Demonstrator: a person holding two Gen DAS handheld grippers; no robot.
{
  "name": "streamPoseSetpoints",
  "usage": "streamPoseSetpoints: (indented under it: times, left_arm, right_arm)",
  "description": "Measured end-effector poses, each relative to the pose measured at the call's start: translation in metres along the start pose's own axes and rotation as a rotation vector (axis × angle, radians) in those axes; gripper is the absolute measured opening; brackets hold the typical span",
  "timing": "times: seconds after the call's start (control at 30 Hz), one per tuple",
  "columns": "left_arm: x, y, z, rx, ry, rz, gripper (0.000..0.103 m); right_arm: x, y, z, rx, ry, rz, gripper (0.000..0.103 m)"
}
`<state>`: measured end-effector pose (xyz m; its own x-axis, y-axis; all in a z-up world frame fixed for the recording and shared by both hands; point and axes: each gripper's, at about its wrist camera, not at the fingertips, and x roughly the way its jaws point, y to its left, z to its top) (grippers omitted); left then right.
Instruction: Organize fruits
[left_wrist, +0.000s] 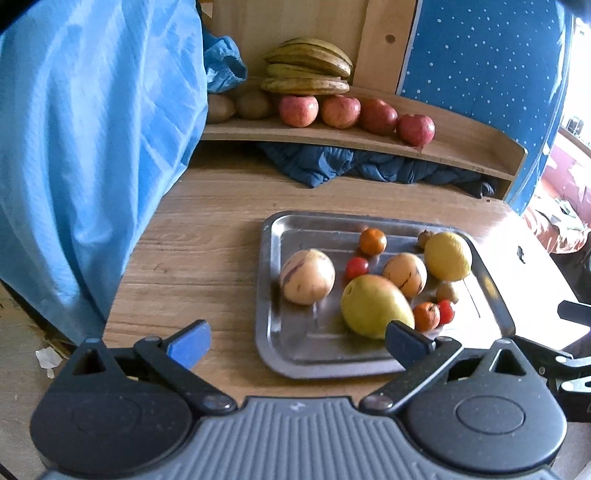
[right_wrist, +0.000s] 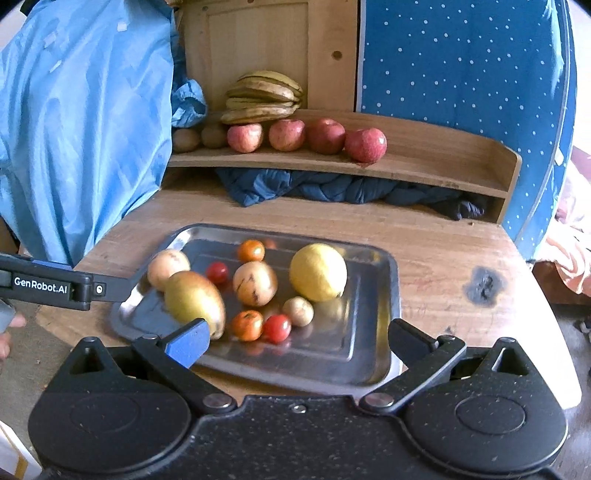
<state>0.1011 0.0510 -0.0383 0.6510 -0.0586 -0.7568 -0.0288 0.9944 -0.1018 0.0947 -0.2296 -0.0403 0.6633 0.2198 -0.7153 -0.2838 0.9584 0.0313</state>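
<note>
Hovering over the fruit tray (right_wrist: 384, 291), both tools are gaping empty.
Left tool (left_wrist: 295, 341) and right tool (right_wrist: 295, 341) are facing mango (right_wrist: 194, 297) and lemon (right_wrist: 317, 272) lying on the tabletop (right_wrist: 443, 258) tray.

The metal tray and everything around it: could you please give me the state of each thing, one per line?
Metal tray: flat on the table, holding loose fruit.
Lemon: lying in the tray, untouched.
Mango: lying in the tray, untouched.
Apples: four lined up on the shelf.
Bananas: stacked behind the apples.
Left tool: open, empty.
Right tool: open, empty.
</note>
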Motion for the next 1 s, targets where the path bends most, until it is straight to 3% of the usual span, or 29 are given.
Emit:
streamPoseSetpoints:
  times: [1.0]
  left_arm:
    - [-0.024, 0.003, -0.022, 0.066, 0.016, -0.019, 0.102]
  right_arm:
    - [-0.031, 0.032, -0.032, 0.033, 0.039, -0.039, 0.102]
